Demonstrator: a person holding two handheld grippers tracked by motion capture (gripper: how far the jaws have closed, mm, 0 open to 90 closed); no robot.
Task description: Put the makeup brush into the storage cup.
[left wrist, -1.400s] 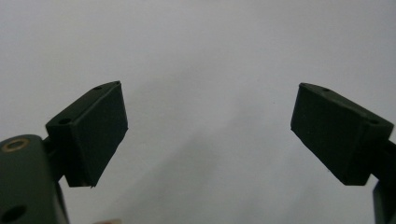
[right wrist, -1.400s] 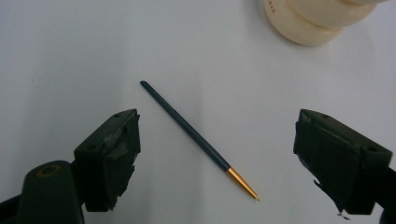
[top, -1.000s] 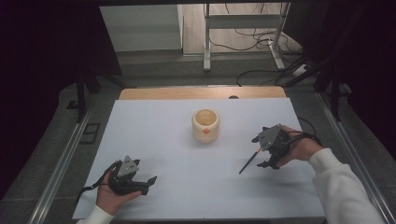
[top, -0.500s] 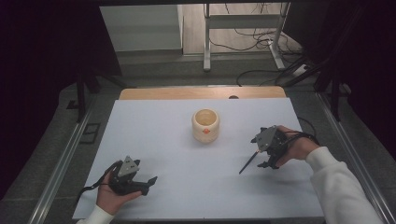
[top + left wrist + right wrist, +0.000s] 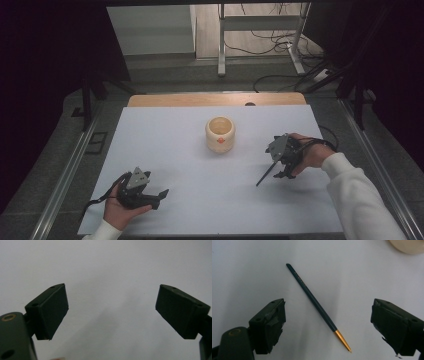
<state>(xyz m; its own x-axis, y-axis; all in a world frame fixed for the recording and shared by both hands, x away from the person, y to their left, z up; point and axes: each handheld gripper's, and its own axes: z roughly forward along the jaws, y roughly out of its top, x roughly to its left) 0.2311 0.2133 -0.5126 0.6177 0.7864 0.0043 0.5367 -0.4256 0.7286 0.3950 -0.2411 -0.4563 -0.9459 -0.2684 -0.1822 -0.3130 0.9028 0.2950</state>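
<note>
A slim dark-blue brush or pen [image 5: 317,306] with a gold tip lies flat on the white table [image 5: 175,150]. In the high view the pen [image 5: 264,175] is at the right, slanting toward the front. My right gripper [image 5: 276,164] hovers just over the pen's gold end. Its jaws are open and stand on either side of the pen without touching it [image 5: 328,325]. A cream cup [image 5: 220,134] with a small red mark stands upright at the table's middle. At the front left, my left gripper [image 5: 157,197] is open over bare table [image 5: 111,311].
The cup's rim [image 5: 409,246] shows at the top right corner of the right gripper view. A wooden strip [image 5: 215,99] runs along the table's far edge. Metal rails [image 5: 75,165] flank both sides. Cables lie on the floor beyond.
My right gripper has edged slightly left over the pen. The left gripper, the cup and the pen have stayed put.
</note>
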